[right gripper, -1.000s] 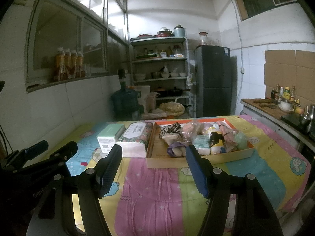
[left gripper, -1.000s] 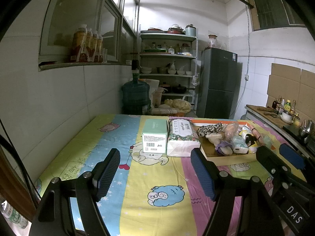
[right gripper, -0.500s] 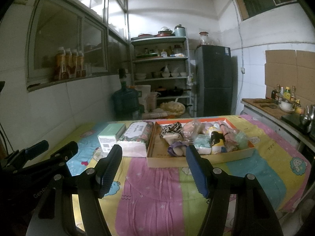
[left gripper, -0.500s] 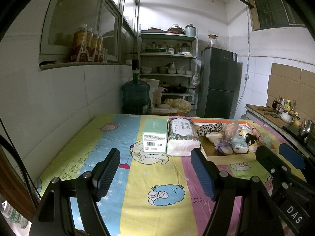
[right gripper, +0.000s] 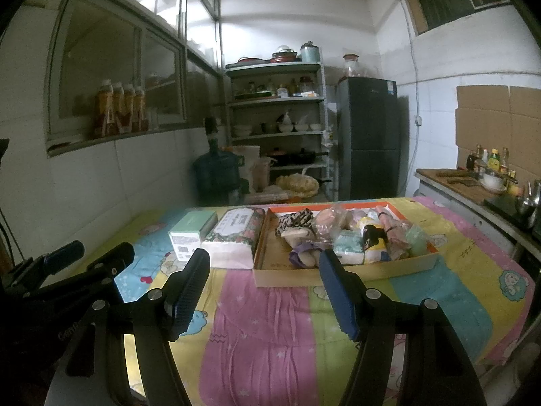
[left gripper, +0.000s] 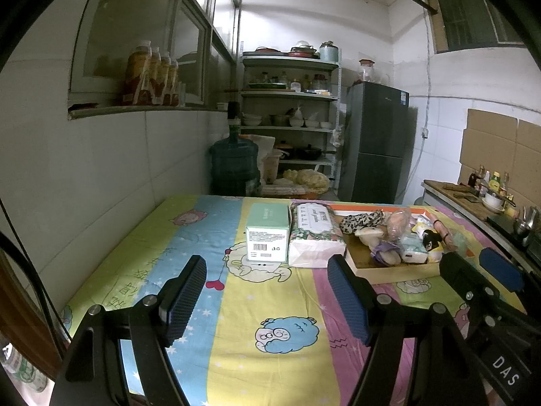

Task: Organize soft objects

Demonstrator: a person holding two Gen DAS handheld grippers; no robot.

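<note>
We hold the left gripper (left gripper: 267, 296) and right gripper (right gripper: 263, 287) agape, empty, above the cartoon-print cloth (right gripper: 263, 321). Assorted soft objects (right gripper: 351, 233) fill the shallow cardboard tray (right gripper: 338, 272), beside the floral tissue pack (right gripper: 235, 237).

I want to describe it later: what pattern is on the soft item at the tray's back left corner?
Leopard print, black spots on tan: leopard-print item, clearest in the right wrist view.

The letters "DAS" stand in white on the black body of the right gripper (left gripper: 487, 280), seen at the lower right of the left wrist view. A barcode label (its print too small to read) sits on the green box (left gripper: 268, 237). The floral tissue pack (left gripper: 316, 233) carries a white label whose script is illegible.
</note>
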